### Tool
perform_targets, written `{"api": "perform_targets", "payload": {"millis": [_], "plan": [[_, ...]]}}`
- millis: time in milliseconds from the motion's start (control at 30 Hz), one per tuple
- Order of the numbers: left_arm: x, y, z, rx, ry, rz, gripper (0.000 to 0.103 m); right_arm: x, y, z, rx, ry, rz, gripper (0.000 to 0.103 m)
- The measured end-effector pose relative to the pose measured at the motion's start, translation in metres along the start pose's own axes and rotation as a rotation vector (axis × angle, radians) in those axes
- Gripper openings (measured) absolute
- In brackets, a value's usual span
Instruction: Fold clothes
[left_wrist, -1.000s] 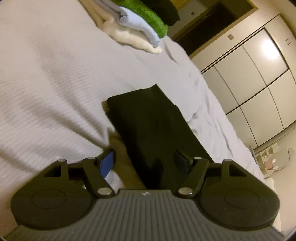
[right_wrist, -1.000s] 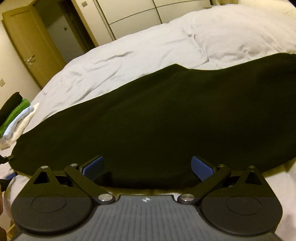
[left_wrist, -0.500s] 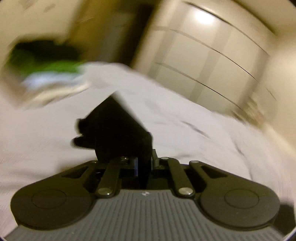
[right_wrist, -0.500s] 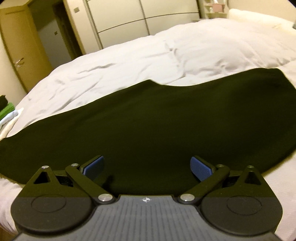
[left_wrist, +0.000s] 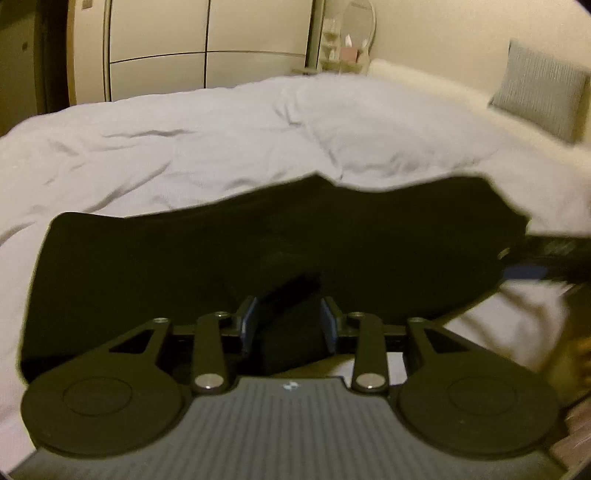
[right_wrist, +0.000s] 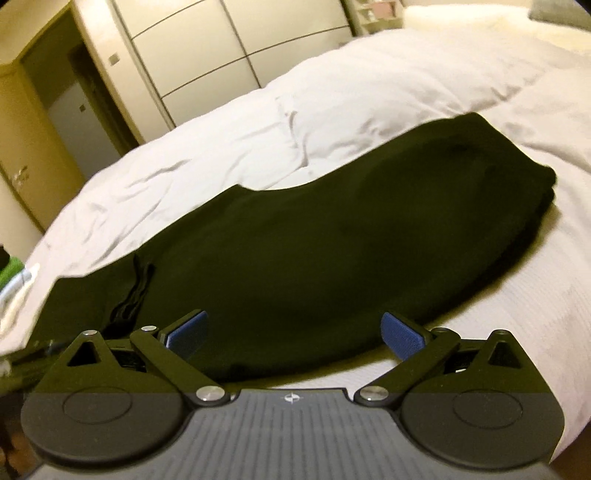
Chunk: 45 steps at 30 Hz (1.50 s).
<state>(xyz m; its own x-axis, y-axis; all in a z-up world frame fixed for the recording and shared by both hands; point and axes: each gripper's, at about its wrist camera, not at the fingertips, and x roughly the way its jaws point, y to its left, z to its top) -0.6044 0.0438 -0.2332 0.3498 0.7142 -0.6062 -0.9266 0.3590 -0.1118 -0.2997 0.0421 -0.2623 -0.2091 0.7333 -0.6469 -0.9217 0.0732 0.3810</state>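
The fold of the long black knit garment (left_wrist: 258, 251) is best released cleanly as the left gripper (left_wrist: 288, 325), cloth between its opening jaws, parts, while the right gripper (right_wrist: 291, 332), wide and empty at lower centre, is kept clear.

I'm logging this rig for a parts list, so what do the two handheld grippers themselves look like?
The left gripper and the right gripper look alike: matte black linkage arms with silver pivot screws, round black discs either side, a ribbed grey body with a small white logo, and blue textured finger pads.
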Motion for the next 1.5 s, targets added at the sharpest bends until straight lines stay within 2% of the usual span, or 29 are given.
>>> {"api": "perform_targets", "payload": {"millis": [67,167,233,267,333,433,533,667,800,867,900,967,1133,1200,1267,1300,1367,1400,1467,1500], "plan": [[-0.017,0.017,0.008,-0.022,-0.029,0.018,0.031,0.001,-0.004,0.001,0.040,0.007,0.030,0.102],[-0.022,0.050,0.015,-0.082,-0.014,0.108,0.029,0.002,-0.001,0.001,0.094,0.026,0.128,0.099],[-0.014,0.072,0.016,-0.111,0.023,0.176,0.026,0.010,0.009,0.002,0.129,0.058,0.229,0.079],[-0.009,0.082,0.017,-0.123,0.050,0.210,0.025,0.016,0.014,0.002,0.153,0.079,0.283,0.075],[-0.001,0.096,0.018,-0.127,0.088,0.230,0.025,0.029,0.025,0.002,0.197,0.127,0.382,0.064],[0.003,0.109,0.014,-0.124,0.111,0.227,0.025,0.058,0.043,0.000,0.261,0.211,0.465,0.063],[0.001,0.109,0.009,-0.114,0.114,0.221,0.025,0.084,0.056,-0.004,0.332,0.276,0.505,0.063],[0.002,0.114,0.009,-0.113,0.121,0.207,0.026,0.108,0.069,-0.006,0.360,0.278,0.493,0.063],[0.007,0.116,0.009,-0.122,0.123,0.192,0.027,0.121,0.086,-0.004,0.324,0.265,0.485,0.062],[0.005,0.118,0.013,-0.136,0.116,0.182,0.027,0.123,0.099,-0.004,0.255,0.256,0.479,0.039],[0.004,0.118,0.014,-0.142,0.113,0.177,0.027,0.124,0.105,-0.004,0.206,0.250,0.467,0.009],[-0.002,0.115,0.023,-0.135,0.095,0.178,0.027,0.122,0.114,-0.005,0.127,0.225,0.445,0.007],[-0.008,0.095,0.050,-0.047,0.067,0.147,0.033,0.065,0.091,0.016,0.047,0.007,0.379,0.007],[0.000,0.081,0.058,-0.005,0.083,0.130,0.033,0.039,0.066,0.026,0.025,-0.078,0.310,0.007],[0.018,0.066,0.060,0.033,0.117,0.106,0.034,0.022,0.033,0.032,0.027,-0.135,0.204,0.007],[0.029,0.059,0.059,0.049,0.143,0.099,0.034,0.018,0.015,0.033,0.047,-0.144,0.153,0.007],[0.052,0.045,0.055,0.082,0.199,0.100,0.034,0.022,-0.027,0.031,0.142,-0.107,0.080,0.007],[0.063,0.038,0.051,0.104,0.224,0.116,0.034,0.026,-0.046,0.029,0.204,-0.081,0.073,0.008],[0.075,0.027,0.046,0.142,0.248,0.142,0.033,0.033,-0.072,0.020,0.330,-0.040,0.119,0.008],[0.079,0.023,0.044,0.153,0.251,0.148,0.033,0.034,-0.075,0.018,0.340,-0.036,0.125,0.008]]}}
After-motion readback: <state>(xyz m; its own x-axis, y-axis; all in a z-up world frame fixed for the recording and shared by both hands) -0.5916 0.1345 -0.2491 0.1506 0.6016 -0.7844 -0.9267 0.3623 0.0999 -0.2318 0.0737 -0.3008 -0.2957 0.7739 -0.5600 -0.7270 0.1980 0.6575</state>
